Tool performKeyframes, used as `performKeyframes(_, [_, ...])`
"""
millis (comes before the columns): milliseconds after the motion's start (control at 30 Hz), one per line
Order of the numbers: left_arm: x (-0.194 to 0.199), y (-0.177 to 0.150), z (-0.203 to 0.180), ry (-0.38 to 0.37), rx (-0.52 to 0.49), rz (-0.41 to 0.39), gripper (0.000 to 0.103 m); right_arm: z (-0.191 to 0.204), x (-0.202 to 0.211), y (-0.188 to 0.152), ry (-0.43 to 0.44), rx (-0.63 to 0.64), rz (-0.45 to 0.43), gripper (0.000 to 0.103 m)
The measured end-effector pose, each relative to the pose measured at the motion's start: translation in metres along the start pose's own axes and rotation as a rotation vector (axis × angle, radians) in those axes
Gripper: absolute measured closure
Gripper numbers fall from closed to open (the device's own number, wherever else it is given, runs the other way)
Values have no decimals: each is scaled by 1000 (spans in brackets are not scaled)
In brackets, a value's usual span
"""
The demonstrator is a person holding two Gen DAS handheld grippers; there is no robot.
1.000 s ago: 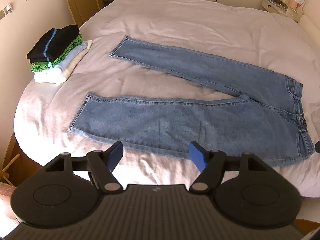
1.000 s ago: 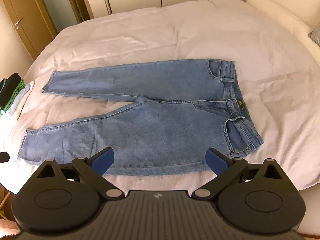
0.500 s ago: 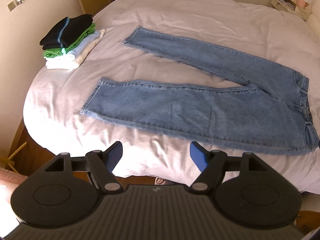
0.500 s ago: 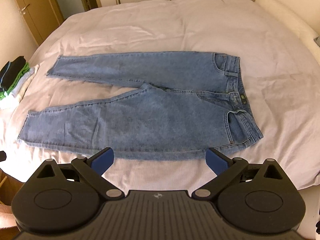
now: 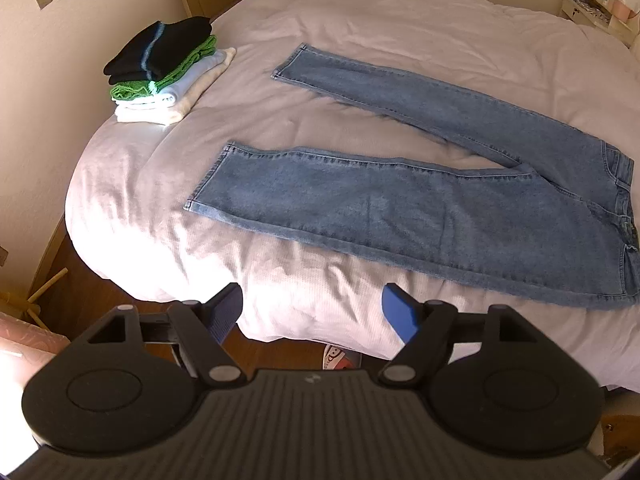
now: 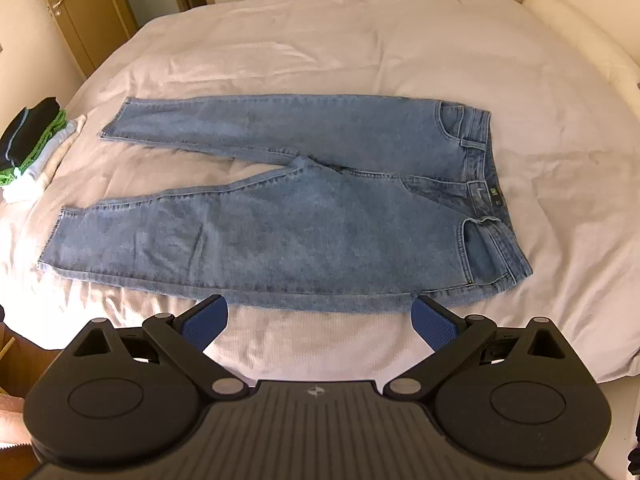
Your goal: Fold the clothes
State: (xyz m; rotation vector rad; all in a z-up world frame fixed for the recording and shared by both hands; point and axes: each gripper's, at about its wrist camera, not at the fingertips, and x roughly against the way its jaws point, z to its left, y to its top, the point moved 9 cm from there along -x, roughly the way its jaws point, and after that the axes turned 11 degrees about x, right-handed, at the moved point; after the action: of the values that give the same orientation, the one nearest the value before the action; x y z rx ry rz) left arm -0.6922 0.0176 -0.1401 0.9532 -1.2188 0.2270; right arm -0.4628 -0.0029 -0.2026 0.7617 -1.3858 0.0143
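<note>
— One pair of jeans (image 5: pixel 400 208), spread flat on the bed (image 5: pixel 400 20), legs splayed in a V, hems toward the left, waistband toward the right.

— Folded at all?

— Not yet. By the look of it, the very start for this garment: laid out, no crease made, no edge lifted.

— Claws?

— Two. Left claw (image 5: pixel 313 300) hanging over the near edge of the bed, short of the near leg, jaws opening, nothing between them. Right claw (image 6: pixel 319 306) spread wide just short of the near side seam of the jeans (image 6: pixel 300 232), toward the hip end, likewise empty.

— Next move?

— Most likely bringing one leg over the other. Calls for pinching the near leg at two places, hem end on the left and hip end on the right, then lifting both together and laying it across onto the far leg, seams matched. Thick denim, so a firm bite on the edge only; some risk of catching the bed cover underneath.

— Anything else to count?

— One stack of folded clothes (image 5: pixel 160 68) at the left corner of the bed, well apart from the jeans. Four layers by colour: black on top, then green, pale blue, cream at the bottom. Impossible to say whether more pieces hide within.
</note>
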Motion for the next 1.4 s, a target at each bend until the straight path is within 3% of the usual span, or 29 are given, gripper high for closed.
performKeyframes(367, [2, -1, -17, -14, -23, -3, 28, -19, 0, -10, -20, -23, 18, 2])
performKeyframes(967, [-8, 4, -88, -90, -131, -4, 26, -87, 3, -31, -99, -140, 32, 2])
performKeyframes(1200, [-27, 9, -112, -103, -170, 21, 25, -108, -13, -33, -114, -183, 67, 2])
performKeyframes(1400, [-72, 12, -126, -103, -212, 80, 25, -122, -52, -38, -116, -229, 136, 2])
